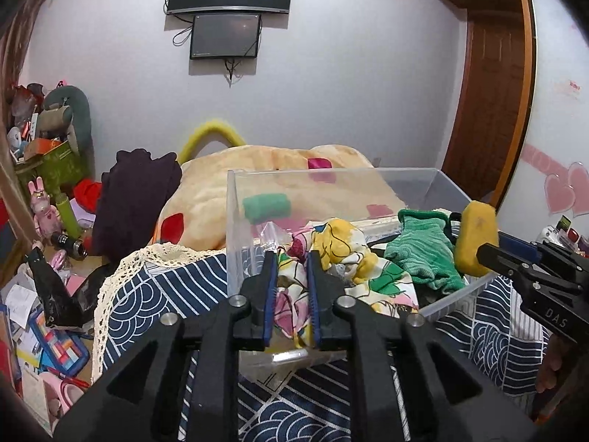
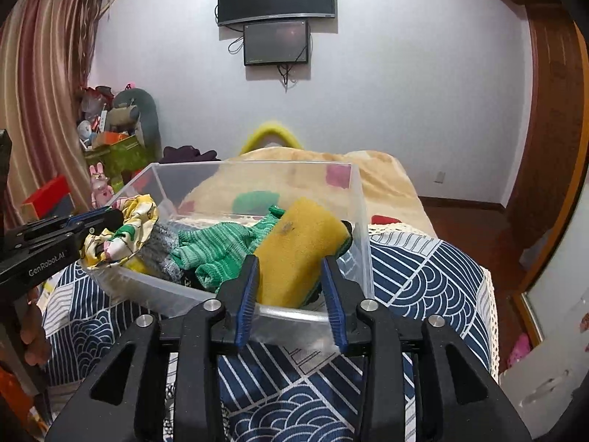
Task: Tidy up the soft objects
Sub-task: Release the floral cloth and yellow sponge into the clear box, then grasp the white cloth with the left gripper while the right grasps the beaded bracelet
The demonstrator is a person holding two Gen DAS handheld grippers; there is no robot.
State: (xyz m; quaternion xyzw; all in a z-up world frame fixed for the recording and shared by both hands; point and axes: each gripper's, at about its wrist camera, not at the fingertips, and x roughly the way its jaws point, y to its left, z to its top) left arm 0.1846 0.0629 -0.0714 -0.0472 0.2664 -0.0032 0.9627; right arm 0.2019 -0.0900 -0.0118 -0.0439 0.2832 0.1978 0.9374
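Left wrist view: one left tongs (image 1: 291, 287) clamped on one floral cloth (image 1: 342, 258) at the near rim of one clear plastic bin (image 1: 235, 221); one green knit glove (image 1: 423, 250) lies inside.
Right wrist view: one right tongs (image 2: 291, 287) gripping one yellow sponge (image 2: 298, 246) over the bin's near edge; bin stands on one navy patterned cover (image 2: 416, 276).

Bed's got a navy wave-pattern cloth (image 2: 416, 276) spread over it, and the clear plastic bin (image 2: 362, 221) sits right on that, just past the fingertips.
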